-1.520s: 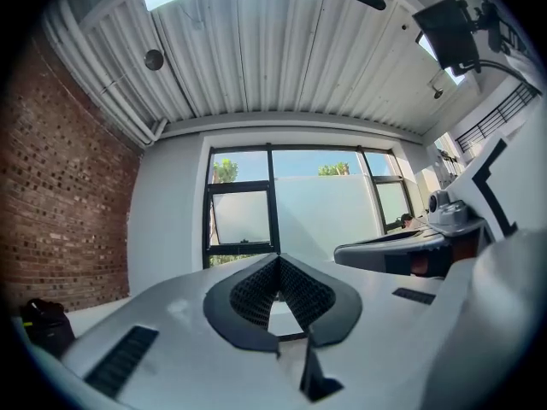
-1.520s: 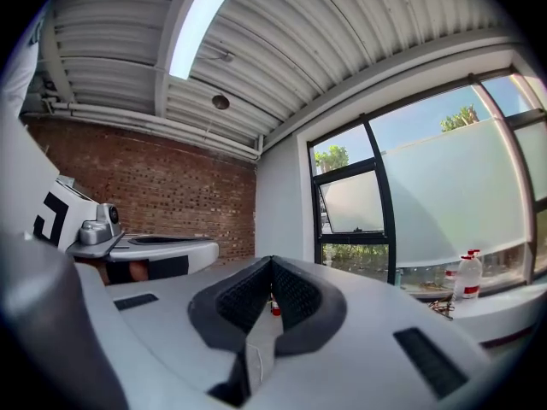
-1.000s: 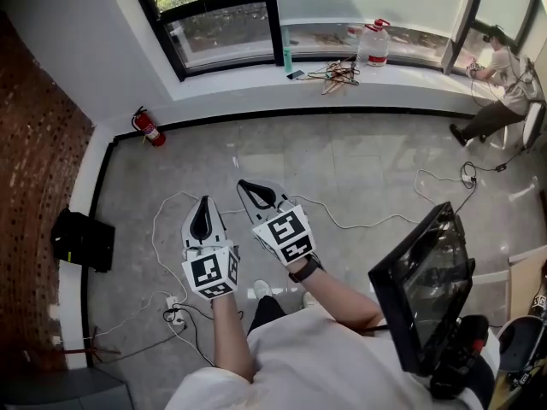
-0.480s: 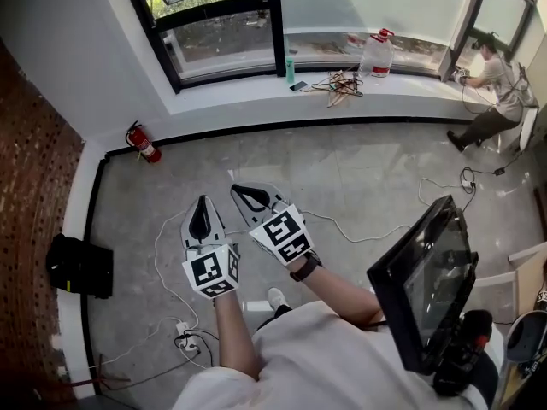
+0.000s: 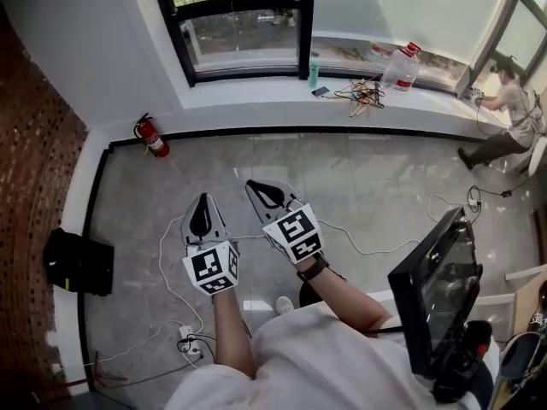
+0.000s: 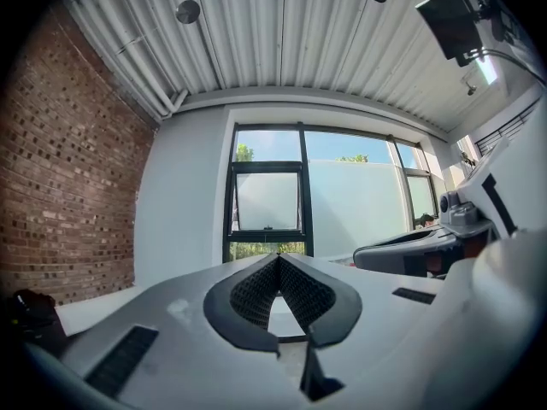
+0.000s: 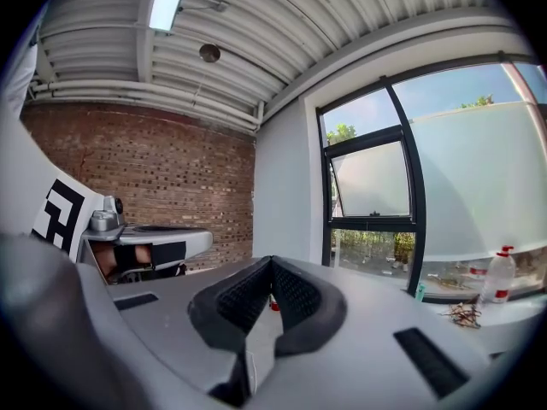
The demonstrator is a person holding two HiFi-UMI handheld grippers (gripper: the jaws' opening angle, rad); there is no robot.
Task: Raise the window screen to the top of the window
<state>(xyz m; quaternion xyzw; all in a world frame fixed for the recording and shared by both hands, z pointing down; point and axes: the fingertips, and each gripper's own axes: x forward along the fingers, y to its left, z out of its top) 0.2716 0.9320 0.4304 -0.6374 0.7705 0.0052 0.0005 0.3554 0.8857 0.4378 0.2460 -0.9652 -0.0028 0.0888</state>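
Though outside the head view, ribbed ceiling (image 6: 282, 32) over the window (image 6: 267, 199)

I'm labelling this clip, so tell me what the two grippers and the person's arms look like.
Both the left gripper and right gripper have pale grey shells and black ribbed pads. Each carries a cube of black-and-white square markers. The person wears a dark wristwatch on the right wrist and a white short-sleeved shirt.

Glossy grey floor (image 5: 385, 169), a brick wall (image 5: 34, 169) at left, daylight through black-framed windows (image 5: 239, 37) above a white sill (image 5: 256, 101).
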